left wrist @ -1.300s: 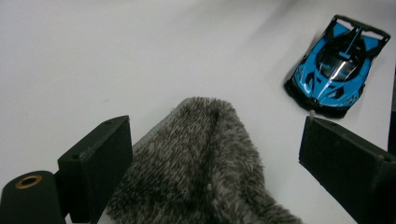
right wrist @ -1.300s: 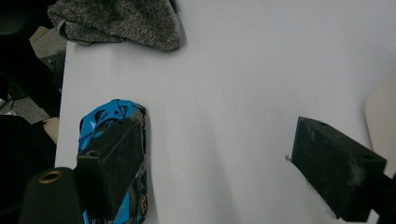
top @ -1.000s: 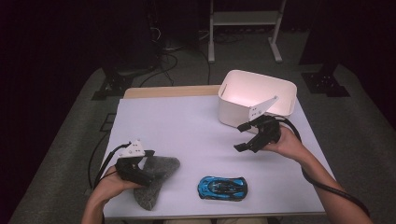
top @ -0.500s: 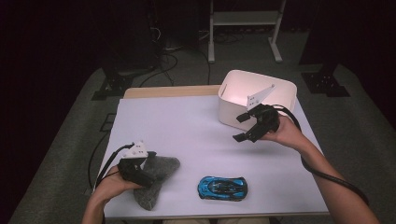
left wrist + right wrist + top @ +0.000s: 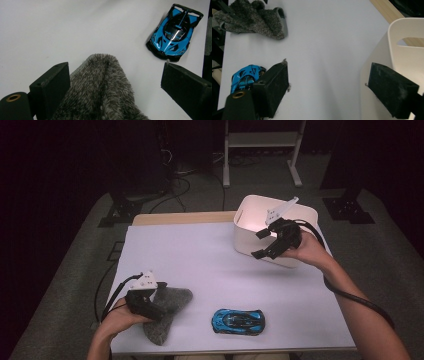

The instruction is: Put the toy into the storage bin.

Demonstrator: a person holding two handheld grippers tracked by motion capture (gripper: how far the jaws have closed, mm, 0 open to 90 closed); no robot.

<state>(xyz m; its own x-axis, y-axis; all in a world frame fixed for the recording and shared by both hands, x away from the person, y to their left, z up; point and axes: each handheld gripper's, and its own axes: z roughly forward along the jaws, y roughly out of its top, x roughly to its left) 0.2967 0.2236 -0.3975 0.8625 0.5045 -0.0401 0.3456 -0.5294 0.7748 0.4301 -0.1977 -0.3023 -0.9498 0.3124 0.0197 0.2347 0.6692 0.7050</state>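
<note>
- I count one grey furry cloth, one blue toy car and one white bin on the white table, and I hold two grippers, one in each hand.
- My left gripper sits at about 7 o'clock on the table, low over the furry cloth; my left hand wraps its handle from the near edge, and the grey plate on top points toward 12 o'clock.
- In the left gripper view its jaws stand wide apart with the furry cloth lying between them on the table; neither pad presses it, though the left pad seems just beside the pile.
- The blue toy car rests at about 6 o'clock on the table, just right of the cloth and apart from it, untouched.
- My right gripper hangs at about 2 o'clock, raised beside the near wall of the white bin, my right hand behind it and the forearm running back toward 5 o'clock.
- In the right gripper view its jaws are spread wide and hold nothing; the right pad lies in front of the bin wall.
- What I see of the bin's inside looks bare.
</note>
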